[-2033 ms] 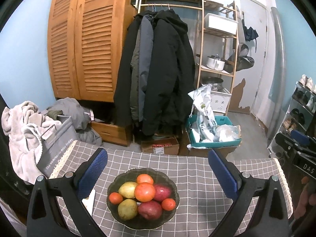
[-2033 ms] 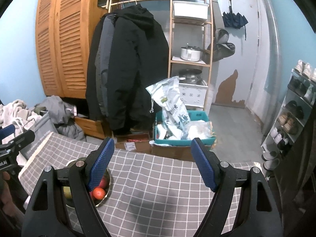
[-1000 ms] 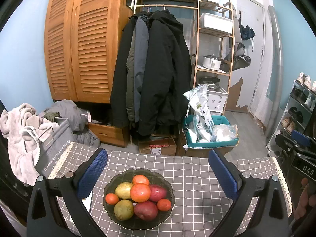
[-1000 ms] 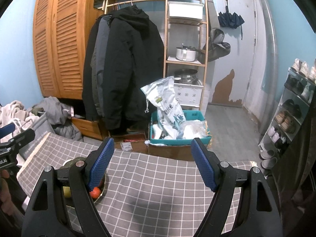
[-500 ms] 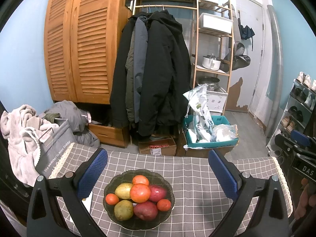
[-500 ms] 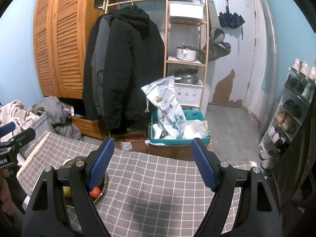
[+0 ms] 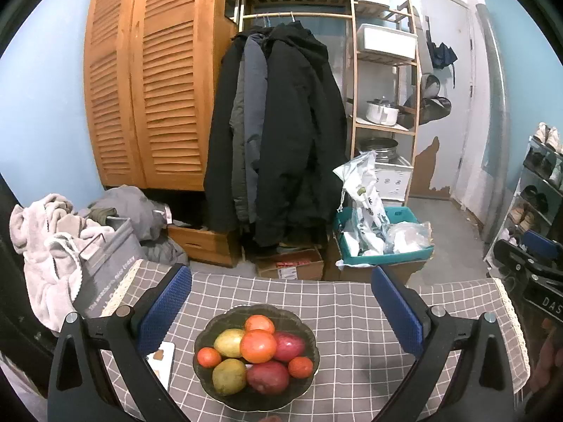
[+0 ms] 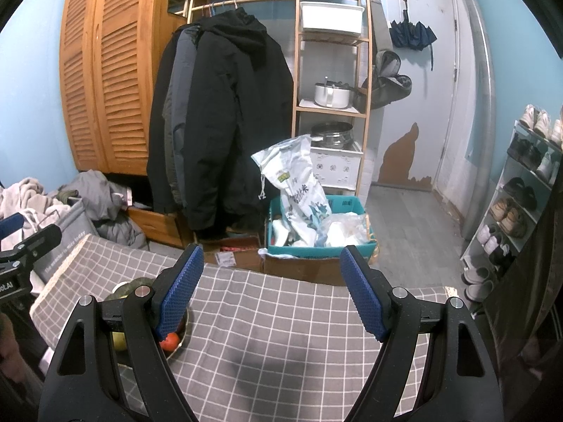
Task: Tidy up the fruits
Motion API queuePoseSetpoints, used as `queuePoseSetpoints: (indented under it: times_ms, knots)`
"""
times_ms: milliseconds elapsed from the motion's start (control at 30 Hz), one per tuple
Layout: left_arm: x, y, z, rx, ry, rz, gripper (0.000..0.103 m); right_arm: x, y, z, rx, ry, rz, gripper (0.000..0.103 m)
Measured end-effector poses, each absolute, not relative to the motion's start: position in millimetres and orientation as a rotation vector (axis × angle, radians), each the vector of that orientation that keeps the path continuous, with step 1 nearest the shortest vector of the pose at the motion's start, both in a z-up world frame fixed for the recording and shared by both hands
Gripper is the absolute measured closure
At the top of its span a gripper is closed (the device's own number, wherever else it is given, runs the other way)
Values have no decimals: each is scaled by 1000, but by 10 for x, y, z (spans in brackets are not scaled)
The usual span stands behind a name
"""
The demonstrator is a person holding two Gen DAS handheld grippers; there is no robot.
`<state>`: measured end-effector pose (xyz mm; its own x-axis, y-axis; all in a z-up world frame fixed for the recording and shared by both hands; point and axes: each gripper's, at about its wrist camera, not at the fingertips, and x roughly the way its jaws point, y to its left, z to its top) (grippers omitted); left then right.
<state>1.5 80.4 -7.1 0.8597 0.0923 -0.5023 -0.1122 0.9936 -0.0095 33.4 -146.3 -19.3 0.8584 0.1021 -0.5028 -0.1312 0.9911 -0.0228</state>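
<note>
Fruit bowl [image 7: 255,355] shows whole only from the left; both jaws gape empty.

One bowl [image 7: 207,330] holding seven fruits [image 7: 258,344], two grippers [image 7: 281,302]

**Colours and patterns recorded**

Tablecloth [image 7: 352,316]: grey, checked with thin white lines, cream lace at its edges.
Bowl [image 7: 225,395]: dark, smoky green.
Fruits [image 7: 258,346]: four were orange-red, two yellow-green, two deep red.
Left gripper [image 7: 281,307]: black frame, blue dimpled pads [image 7: 162,307].
Right gripper [image 8: 271,293]: black frame, blue dimpled pads [image 8: 362,299].
Wardrobe [image 7: 151,81]: orange-brown wood, slatted doors.
Coats [image 7: 281,133]: black, with one grey.
Crate [image 8: 352,207]: teal.
Sack [image 8: 299,183]: white with dark print.
Walls [image 7: 42,105]: pale blue.
Umbrella [image 8: 413,37]: navy.
</note>
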Motion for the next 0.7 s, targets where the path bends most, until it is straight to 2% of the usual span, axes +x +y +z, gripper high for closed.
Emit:
queuePoseSetpoints:
  times_ms: [700]
  knots:
    - [-7,779,-79,-31,498,147,0,303,-1513,-169,-61,522,119,24]
